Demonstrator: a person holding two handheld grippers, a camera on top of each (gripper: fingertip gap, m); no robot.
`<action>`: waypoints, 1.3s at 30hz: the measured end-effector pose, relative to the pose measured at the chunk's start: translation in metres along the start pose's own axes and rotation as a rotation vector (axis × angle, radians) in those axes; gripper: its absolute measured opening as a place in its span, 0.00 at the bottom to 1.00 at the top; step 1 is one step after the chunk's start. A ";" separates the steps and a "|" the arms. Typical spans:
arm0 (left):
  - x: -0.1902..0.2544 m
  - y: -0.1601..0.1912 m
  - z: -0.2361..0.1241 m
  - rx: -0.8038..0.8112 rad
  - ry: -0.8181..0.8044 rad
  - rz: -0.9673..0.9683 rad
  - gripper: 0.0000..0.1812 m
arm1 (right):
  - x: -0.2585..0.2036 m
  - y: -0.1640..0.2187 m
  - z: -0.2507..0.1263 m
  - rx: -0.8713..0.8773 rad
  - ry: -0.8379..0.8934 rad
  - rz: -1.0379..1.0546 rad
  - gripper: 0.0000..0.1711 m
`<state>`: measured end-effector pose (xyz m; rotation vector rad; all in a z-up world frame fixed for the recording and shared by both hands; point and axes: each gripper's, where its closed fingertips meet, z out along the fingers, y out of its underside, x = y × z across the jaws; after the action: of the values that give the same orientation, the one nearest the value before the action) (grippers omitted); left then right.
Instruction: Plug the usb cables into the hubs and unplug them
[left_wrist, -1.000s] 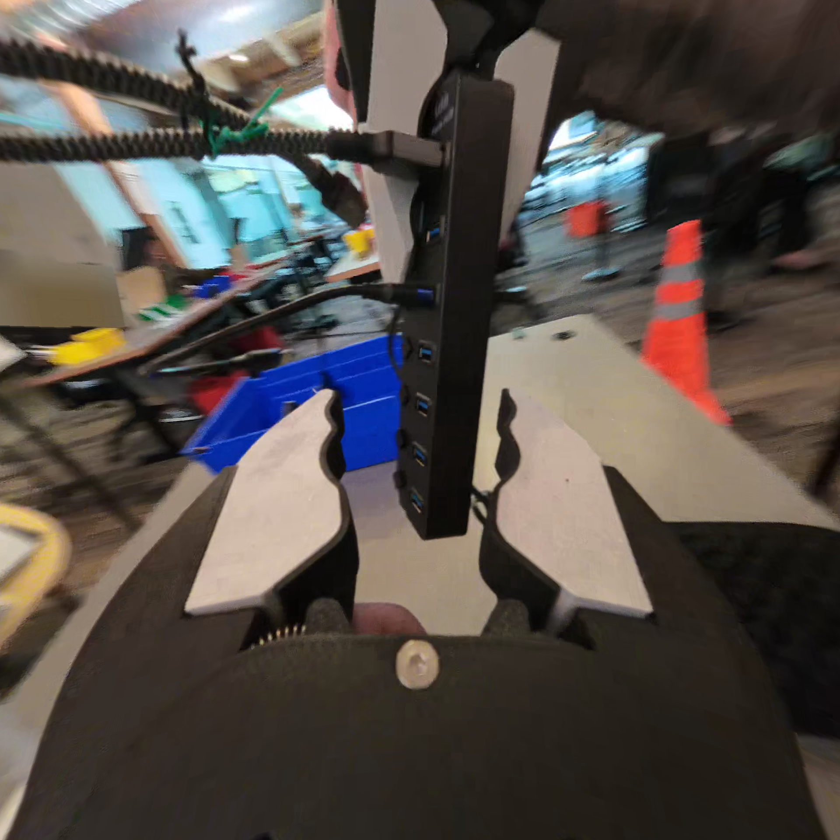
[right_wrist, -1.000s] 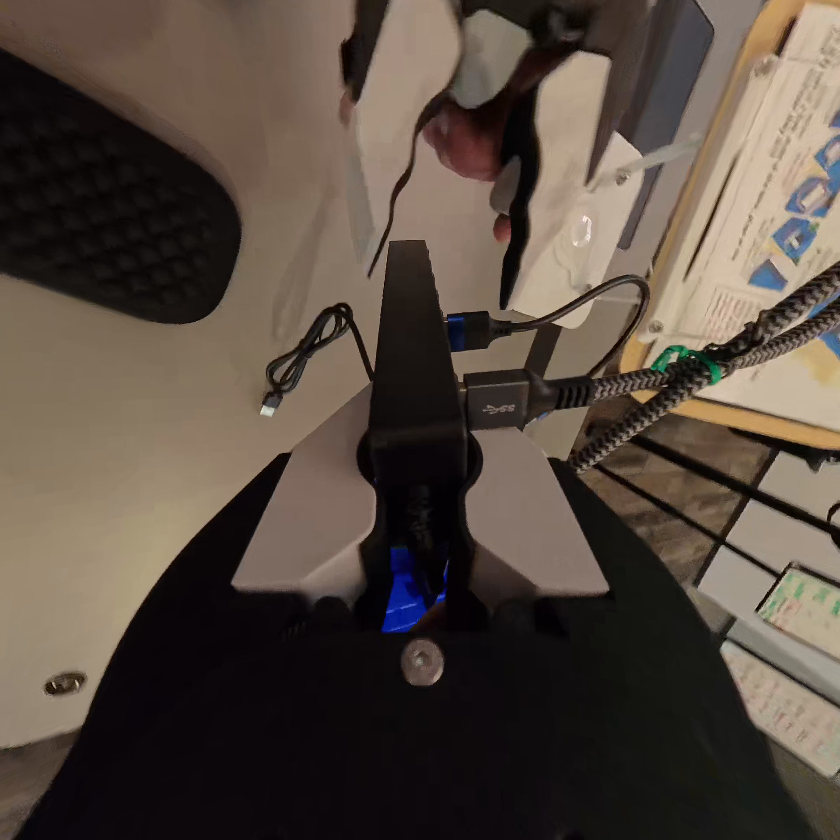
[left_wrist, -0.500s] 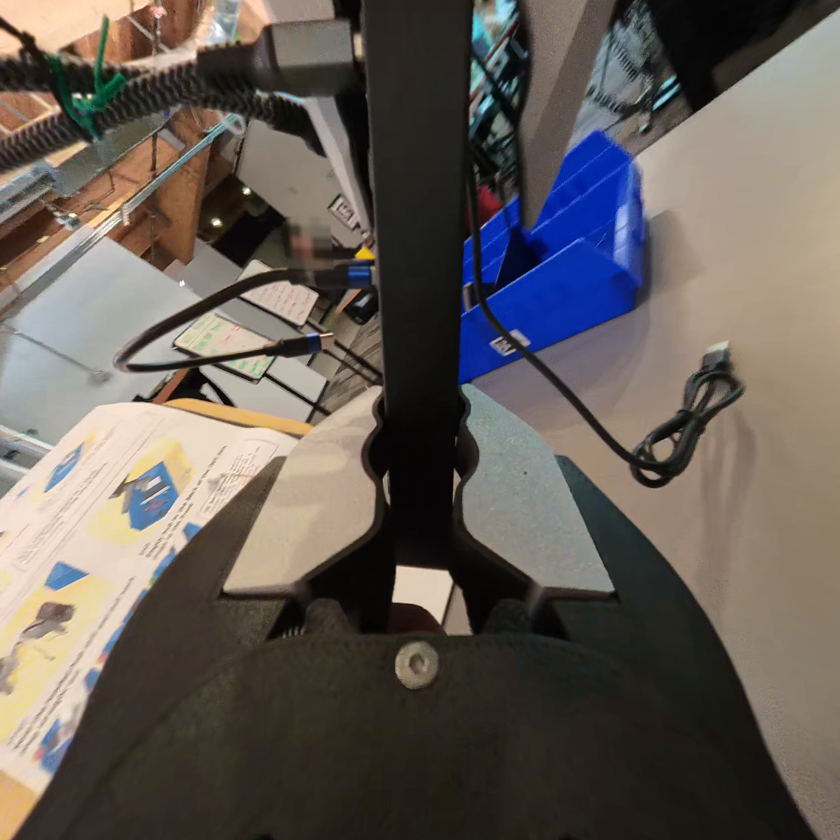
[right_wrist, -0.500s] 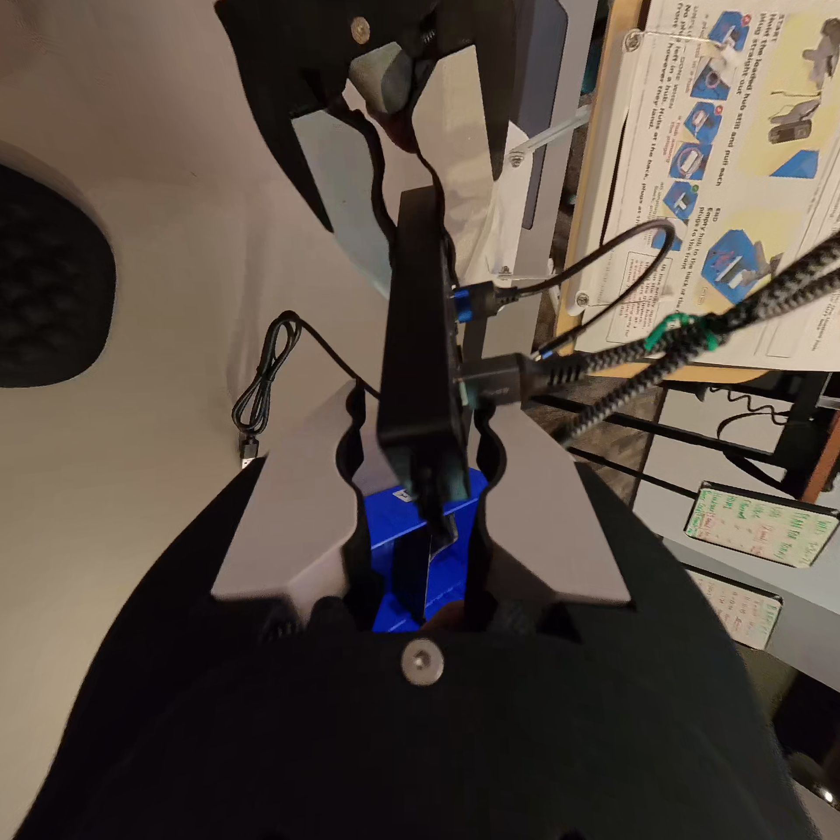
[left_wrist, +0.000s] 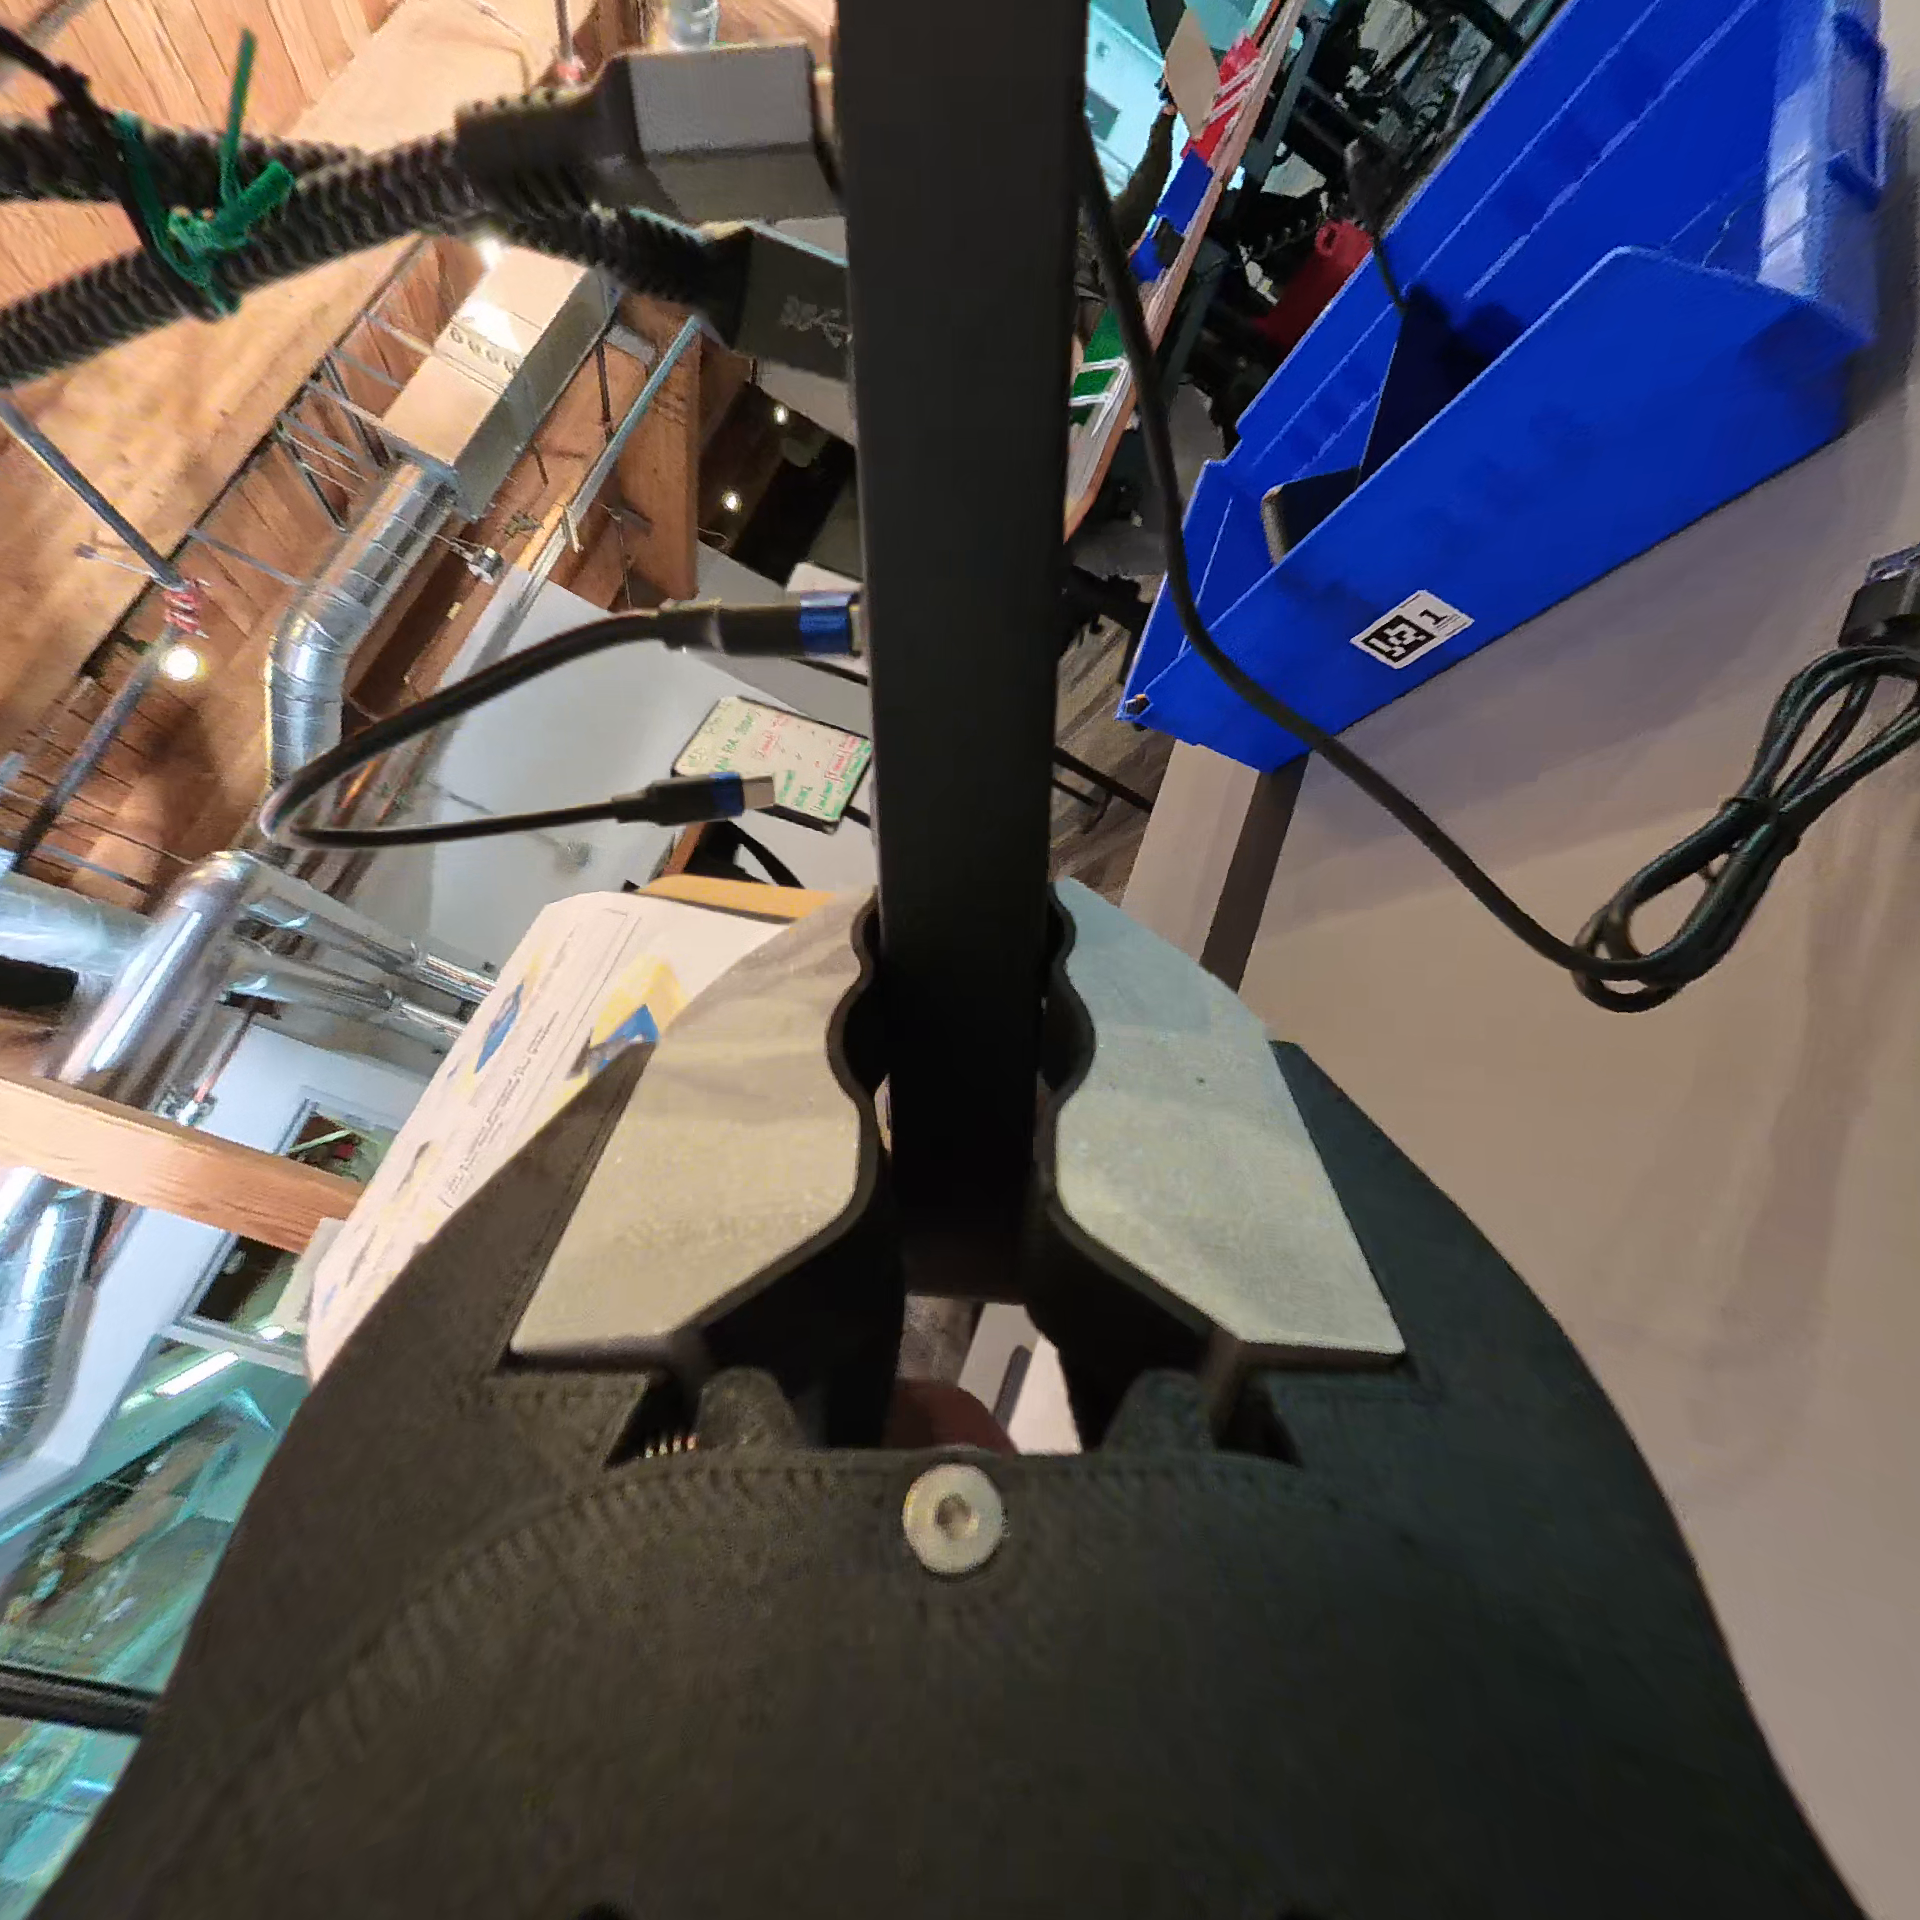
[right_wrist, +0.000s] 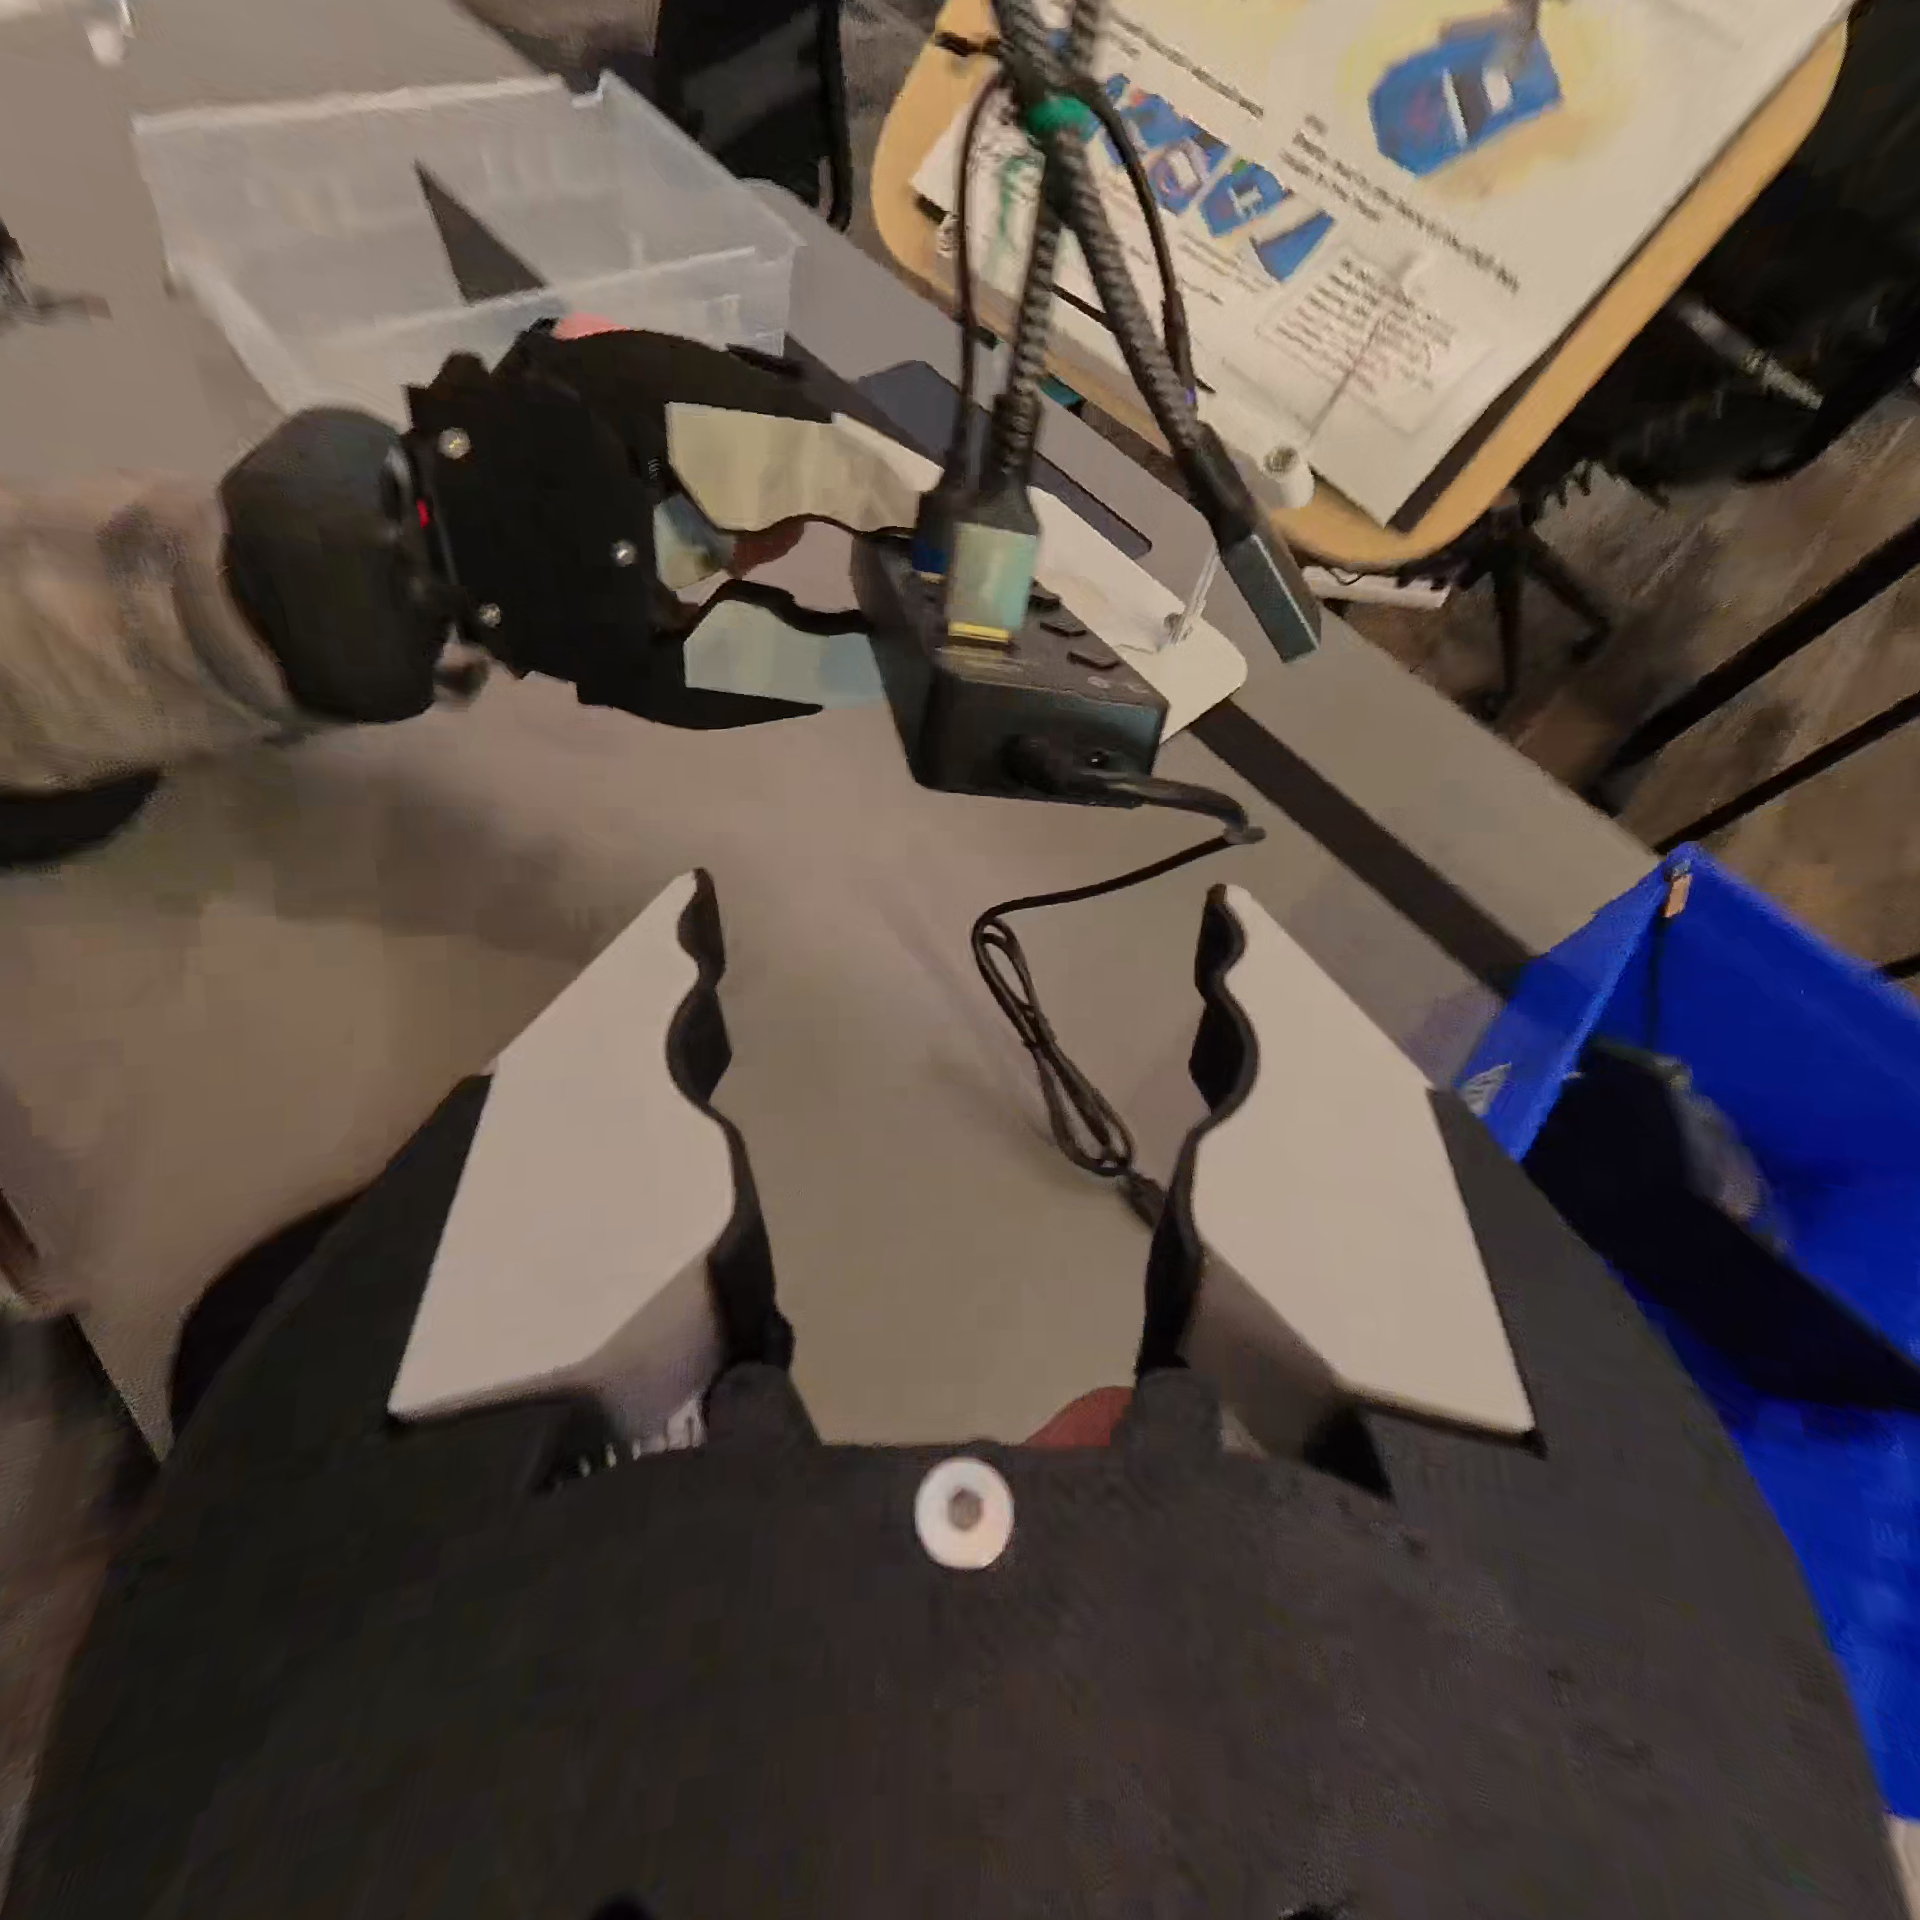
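**Handing the hub over to my left gripper**

Passing done: my left gripper (left_wrist: 961, 1070) now pinches the hub (left_wrist: 956, 520), while my right gripper (right_wrist: 961, 1049), which clamped it a second ago, hangs spread and empty just before the hub. Braided plugs (left_wrist: 717, 125) remain in the hub's side; I judge unplugging comes next.

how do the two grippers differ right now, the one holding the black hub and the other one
The left gripper has its jaws shut on the long black USB hub; the right gripper has its jaws wide open with nothing between them. The left one is at the hub; the right one is clear of it, above the grey table. Both have black bodies with pale grey, wavy-edged fingers.
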<state>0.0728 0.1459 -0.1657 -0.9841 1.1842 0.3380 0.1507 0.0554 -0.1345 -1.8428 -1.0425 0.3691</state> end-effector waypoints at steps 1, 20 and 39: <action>0.002 -0.003 0.000 0.004 0.004 0.012 0.14 | 0.000 0.005 0.007 0.027 -0.020 0.061 0.56; 0.022 -0.018 0.003 0.007 0.017 0.065 0.13 | 0.014 -0.019 0.044 0.372 -0.046 0.225 0.36; 0.040 -0.036 0.001 0.106 0.135 -0.113 0.21 | 0.047 -0.050 0.000 0.476 0.009 0.223 0.36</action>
<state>0.1138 0.1157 -0.1844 -0.9882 1.2494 0.1195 0.1536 0.1018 -0.0837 -1.5246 -0.6688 0.6780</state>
